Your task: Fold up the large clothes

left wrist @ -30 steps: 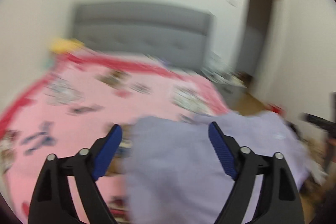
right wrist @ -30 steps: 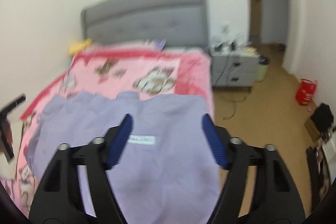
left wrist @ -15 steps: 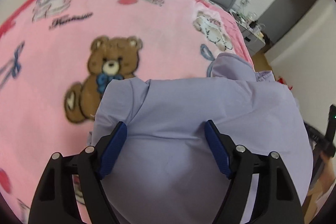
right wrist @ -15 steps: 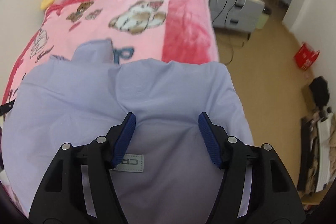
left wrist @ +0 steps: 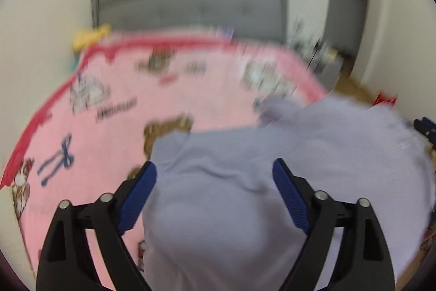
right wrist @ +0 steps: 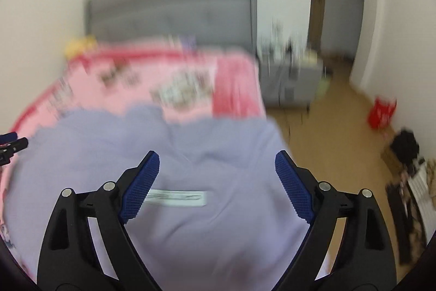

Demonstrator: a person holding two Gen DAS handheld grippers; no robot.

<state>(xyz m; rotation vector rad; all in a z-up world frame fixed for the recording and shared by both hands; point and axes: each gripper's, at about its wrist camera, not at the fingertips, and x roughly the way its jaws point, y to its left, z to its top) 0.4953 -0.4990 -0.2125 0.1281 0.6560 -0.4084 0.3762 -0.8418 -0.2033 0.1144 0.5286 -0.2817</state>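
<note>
A large lavender garment (left wrist: 245,209) lies spread on the pink bear-print blanket (left wrist: 114,132) at the near end of the bed. A white label (right wrist: 177,198) shows on it in the right wrist view. My left gripper (left wrist: 214,167) hovers over the garment's left part, its jaws opening wide, with cloth seen between the blue pads but not pinched. My right gripper (right wrist: 217,157) hovers over the right part, its jaws opening too, the pads clear of the cloth. Both views are motion-blurred.
A grey headboard (right wrist: 169,12) stands at the far end against the wall. A grey nightstand (right wrist: 288,81) sits right of the bed. On the wooden floor are a red bag (right wrist: 381,111) and dark clutter (right wrist: 406,154). A yellow item (left wrist: 90,37) lies by the pillow end.
Both views have swung up from a close look down at the garment and now take in the headboard and wall. Both pairs of jaws stand wider apart. The garment stays on the bed.
</note>
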